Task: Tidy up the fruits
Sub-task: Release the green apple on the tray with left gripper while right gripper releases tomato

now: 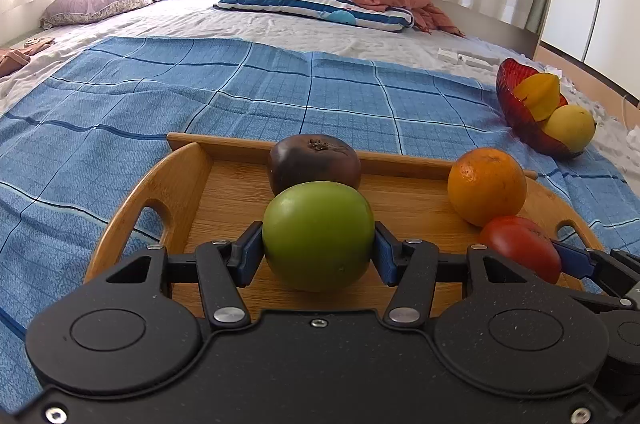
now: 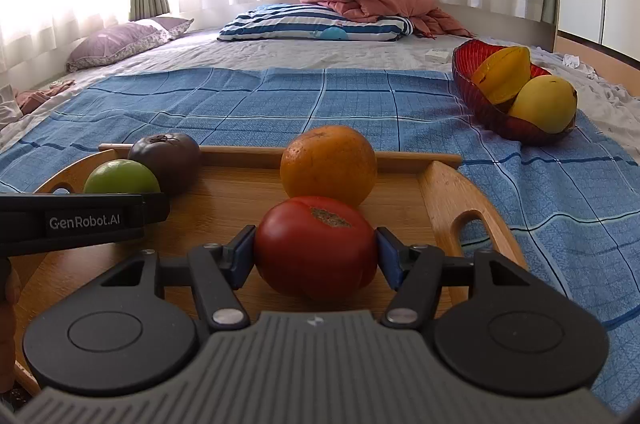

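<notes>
I'm clamping my left gripper (image 1: 319, 248) on the green fruit (image 1: 318, 236), blue pads pressing both sides; it's sitting on the wooden tray (image 1: 224, 192) near the front edge, left half. A dark brown fruit (image 1: 314, 162) is sitting just behind it against the tray's far wall, looks touching but hard to tell. My right gripper (image 2: 316, 256) is clamping the red tomato (image 2: 314, 248) by the front edge, right half. The orange (image 2: 328, 166) is resting directly behind it, touching, near the far wall. The tray is lying on a blue checked cloth (image 2: 280, 104). Near the cloth's far right corner a red bowl (image 2: 472, 92) is holding a starfruit (image 2: 502, 74) and a yellow mango (image 2: 544, 102).
</notes>
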Demonstrator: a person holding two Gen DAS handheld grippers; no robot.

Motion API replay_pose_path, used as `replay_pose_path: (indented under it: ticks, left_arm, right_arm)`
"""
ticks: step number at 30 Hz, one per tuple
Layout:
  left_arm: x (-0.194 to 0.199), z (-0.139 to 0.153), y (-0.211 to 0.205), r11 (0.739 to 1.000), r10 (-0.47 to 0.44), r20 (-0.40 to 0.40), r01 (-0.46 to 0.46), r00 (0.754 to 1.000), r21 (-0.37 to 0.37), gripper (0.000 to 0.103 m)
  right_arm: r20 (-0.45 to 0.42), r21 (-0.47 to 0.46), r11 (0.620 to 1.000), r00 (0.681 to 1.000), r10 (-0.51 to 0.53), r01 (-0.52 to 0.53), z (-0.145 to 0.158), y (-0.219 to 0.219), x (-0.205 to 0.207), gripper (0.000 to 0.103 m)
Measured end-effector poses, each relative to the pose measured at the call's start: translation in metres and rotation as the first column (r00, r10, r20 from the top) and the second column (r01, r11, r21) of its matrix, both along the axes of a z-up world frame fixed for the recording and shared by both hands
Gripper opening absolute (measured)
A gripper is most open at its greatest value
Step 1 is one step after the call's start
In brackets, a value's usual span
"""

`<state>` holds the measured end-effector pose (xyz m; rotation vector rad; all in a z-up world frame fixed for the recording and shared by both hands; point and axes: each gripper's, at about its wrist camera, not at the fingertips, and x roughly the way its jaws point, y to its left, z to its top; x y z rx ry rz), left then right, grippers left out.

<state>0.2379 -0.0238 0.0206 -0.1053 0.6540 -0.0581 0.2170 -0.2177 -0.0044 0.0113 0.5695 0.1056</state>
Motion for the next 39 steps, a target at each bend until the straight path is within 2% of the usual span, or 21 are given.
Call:
replay_pose_path:
  ticks: [16, 21, 23, 28, 33, 39]
  left_arm:
    - [-0.003, 0.001, -0.004, 0.999, -0.002, 0.004, 0.001, 1.0, 0.032, 0.054]
    - [-0.006, 0.003, -0.003, 1.0, 0.014, -0.006, -0.013, 1.0, 0.008, 0.055]
    - [-0.01, 0.004, -0.003, 1.0, 0.004, 0.001, -0.004, 1.0, -0.001, 0.059]
    - [-0.024, 0.011, -0.007, 1.0, -0.005, 0.041, 0.005, 0.999, 0.016, 0.063]
    - [-0.046, 0.023, -0.003, 1.0, -0.009, 0.086, 0.011, 0.996, -0.028, 0.071]
    - [-0.078, 0.038, -0.001, 1.0, -0.026, 0.158, 0.028, 0.987, -0.012, 0.079]
  right_arm:
    - [-0.028, -0.026, 1.0, 1.0, -0.006, 0.005, 0.0, 0.004, 0.004, 0.065]
    - [-0.038, -0.032, 0.999, 0.999, -0.012, 0.01, 0.0, 0.004, 0.003, 0.068]
    - [-0.034, -0.038, 0.999, 0.999, -0.018, 0.017, 0.001, 0.005, 0.001, 0.077]
    - [-0.019, -0.026, 1.0, 1.0, -0.007, 0.007, 0.003, 0.005, -0.008, 0.085]
    - [0.009, -0.066, 0.998, 1.0, 0.005, -0.005, 0.01, 0.008, -0.023, 0.089]
    - [0.042, -0.038, 0.999, 0.999, 0.008, -0.006, 0.02, 0.0, -0.044, 0.092]
